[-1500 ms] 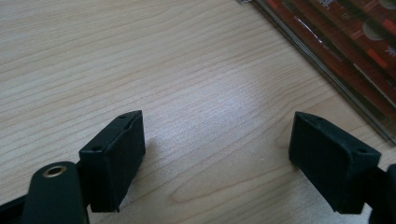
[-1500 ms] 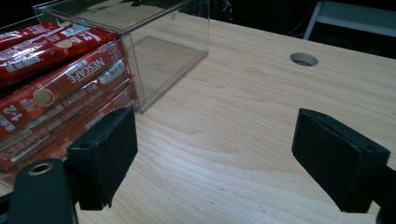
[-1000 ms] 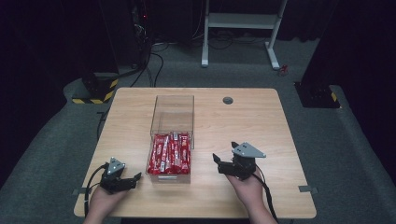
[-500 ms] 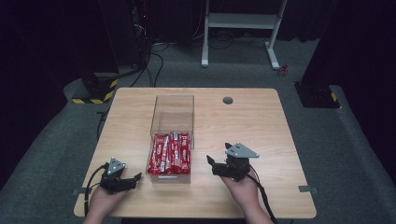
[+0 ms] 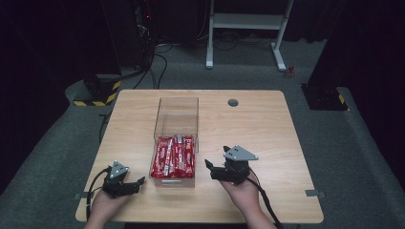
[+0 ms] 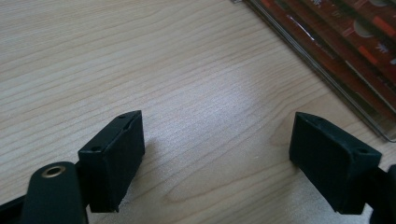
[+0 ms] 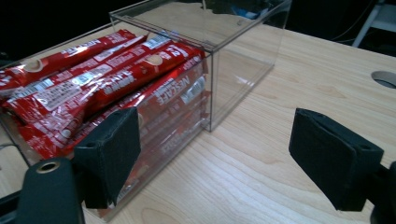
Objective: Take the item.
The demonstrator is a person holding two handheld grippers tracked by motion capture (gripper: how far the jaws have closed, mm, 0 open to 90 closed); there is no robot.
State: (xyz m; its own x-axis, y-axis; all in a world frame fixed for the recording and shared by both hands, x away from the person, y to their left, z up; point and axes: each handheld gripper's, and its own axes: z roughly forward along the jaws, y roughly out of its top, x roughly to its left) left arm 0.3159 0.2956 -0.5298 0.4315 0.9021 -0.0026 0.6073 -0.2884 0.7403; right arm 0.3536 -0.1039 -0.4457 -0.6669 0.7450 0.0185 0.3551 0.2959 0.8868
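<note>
A clear plastic box stands mid-table, its near half packed with several red Nescafe sachets; the far half holds nothing. In the right gripper view the sachets rise above the box's clear wall. My right gripper hovers open just right of the box's near end, jaws pointing at it, nothing between them. My left gripper rests open near the table's front left, jaws toward the box's near corner. Bare wood lies between its pads.
A round cable hole sits in the wooden tabletop at the back right. Black cables trail from both grippers over the front edge. Beyond the table stand a white frame and dark equipment on grey floor.
My right gripper has moved left, closer to the box's near right side. The left gripper has stayed where it was.
</note>
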